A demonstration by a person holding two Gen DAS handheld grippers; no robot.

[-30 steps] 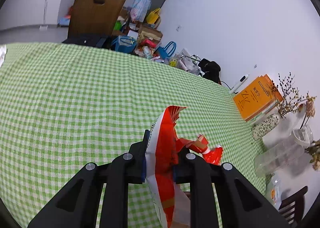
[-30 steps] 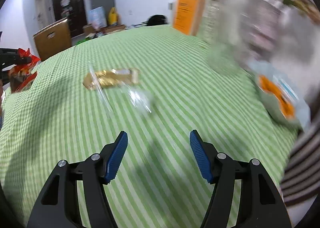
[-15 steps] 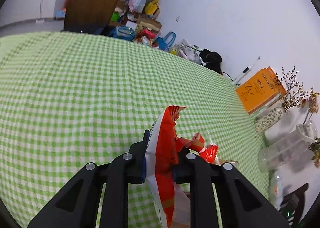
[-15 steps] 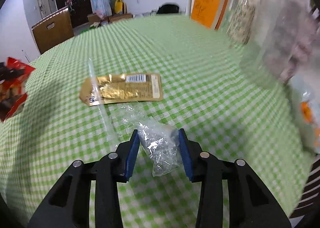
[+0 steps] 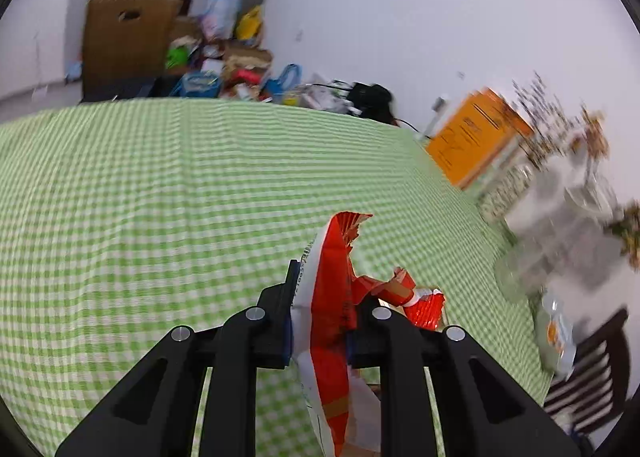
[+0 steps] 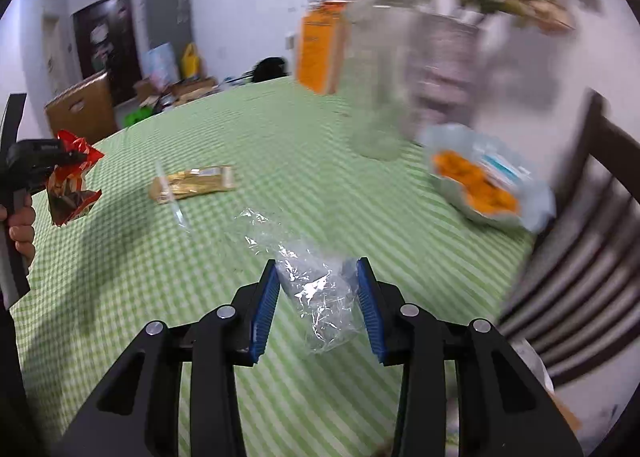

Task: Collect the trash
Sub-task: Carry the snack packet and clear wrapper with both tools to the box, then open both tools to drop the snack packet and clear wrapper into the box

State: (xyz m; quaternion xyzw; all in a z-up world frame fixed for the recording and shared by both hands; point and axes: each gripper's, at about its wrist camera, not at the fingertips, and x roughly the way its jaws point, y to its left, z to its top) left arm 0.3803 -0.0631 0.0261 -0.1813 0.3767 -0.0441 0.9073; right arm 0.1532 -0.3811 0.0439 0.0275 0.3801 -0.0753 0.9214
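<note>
On my left wrist view, the left gripper (image 5: pixel 320 313) reaches up from the bottom centre of the frame, its fingers clamped tight on a red snack wrapper (image 5: pixel 330 297) that stands upright between them and trails down to the bottom edge. Beyond it the green checked tablecloth (image 5: pixel 160 197) fills the middle, with an orange book (image 5: pixel 476 141) at right; that side is blurred.

On my right wrist view, the right gripper (image 6: pixel 316 297) points forward from the bottom centre, blue pads (image 6: pixel 266 309) set a little apart with a crumpled clear plastic wrap (image 6: pixel 320 293) between them; I cannot tell whether they actually grip it. A gold wrapper (image 6: pixel 192 187) lies flat at left of centre. At the left edge I see the other gripper held up with the red wrapper, and a hand (image 6: pixel 20 225) on its grip.
</note>
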